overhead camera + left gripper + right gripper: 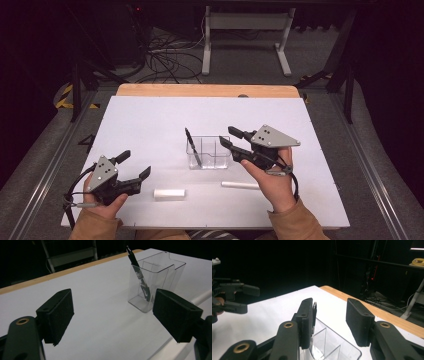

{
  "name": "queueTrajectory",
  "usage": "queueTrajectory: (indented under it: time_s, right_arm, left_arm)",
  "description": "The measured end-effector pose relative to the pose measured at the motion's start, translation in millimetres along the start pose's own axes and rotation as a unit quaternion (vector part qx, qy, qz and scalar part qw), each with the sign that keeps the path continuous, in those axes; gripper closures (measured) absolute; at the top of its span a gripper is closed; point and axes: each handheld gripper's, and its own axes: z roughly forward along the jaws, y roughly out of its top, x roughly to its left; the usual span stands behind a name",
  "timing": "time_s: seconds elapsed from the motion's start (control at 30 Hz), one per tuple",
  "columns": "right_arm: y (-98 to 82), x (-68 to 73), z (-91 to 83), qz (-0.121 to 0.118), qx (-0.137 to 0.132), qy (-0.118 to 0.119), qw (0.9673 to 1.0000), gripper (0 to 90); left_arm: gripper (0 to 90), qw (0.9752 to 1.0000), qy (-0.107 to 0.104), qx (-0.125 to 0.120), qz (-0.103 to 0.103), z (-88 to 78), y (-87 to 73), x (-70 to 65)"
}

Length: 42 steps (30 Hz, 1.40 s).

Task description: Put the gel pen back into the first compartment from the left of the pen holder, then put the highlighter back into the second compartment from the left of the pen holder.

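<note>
The work in hand looks like loading writing things into the clear plastic holder (209,152) that stands near the middle of the white table (150,125). 1 black pen (193,146) already leans in the holder's left compartment, its tip sticking out above the rim. The right gripper (226,138) hovers just above and beside the holder's right end, its jaws apart with nothing between them. The left gripper (135,165) rests low at the near left of the table, jaws wide apart and empty, pointing toward the holder. 2 white things lie flat on the table in front of the holder: a short stubby stick (169,193), perhaps chalk or an eraser, and a long thin white pen or rod (240,185) just beside the right hand. Both are probably light and rigid; the thin 1 is round and smooth, so it may roll or slip, and is best pinched across its middle so it stays level. If the stubby 1 is chalk it could crumble under a hard squeeze. The holder looks light and stiff, and a nudge on its rim could tip or slide it.
</note>
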Motion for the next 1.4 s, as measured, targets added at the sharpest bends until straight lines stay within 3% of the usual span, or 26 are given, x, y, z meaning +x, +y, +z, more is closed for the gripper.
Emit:
queueTrajectory:
  time_s: [0.47,0.63,0.73,0.87,1.07,1.27,1.4]
  right_arm:
    - [-3.1,-10.2,-22.3,-0.011,0.015,-0.005,0.9998,52.3]
    - [-7.8,-13.0,-31.4,-0.016,0.036,0.000,0.9992,50.8]
    - [-11.4,-14.4,-34.2,-0.025,0.066,0.011,0.9974,49.5]
    - [-17.1,-15.0,-36.6,-0.046,0.109,0.025,0.9926,50.3]
    - [-25.6,-17.5,-38.1,-0.073,0.177,0.051,0.9802,54.3]
    - [-28.7,-18.3,-37.5,-0.099,0.214,0.069,0.9692,55.0]
    - [-28.9,-17.8,-38.1,-0.115,0.226,0.076,0.9643,55.2]
  left_arm:
    - [18.0,1.0000,-0.005,-0.001,0.001,1.1,2.1,-0.6]
    - [18.0,1.0000,-0.005,0.000,0.002,2.4,2.0,-0.3]
    - [18.0,1.0000,-0.007,0.000,0.003,2.9,2.5,-1.1]
    - [18.0,1.0000,-0.008,-0.001,0.002,3.7,2.9,-1.4]
    - [18.0,0.9999,-0.010,-0.001,0.004,5.0,3.1,-0.3]
    - [18.0,0.9999,-0.011,-0.001,0.006,5.0,3.6,-1.0]
    - [18.0,0.9999,-0.011,-0.001,0.005,5.0,3.4,-0.9]
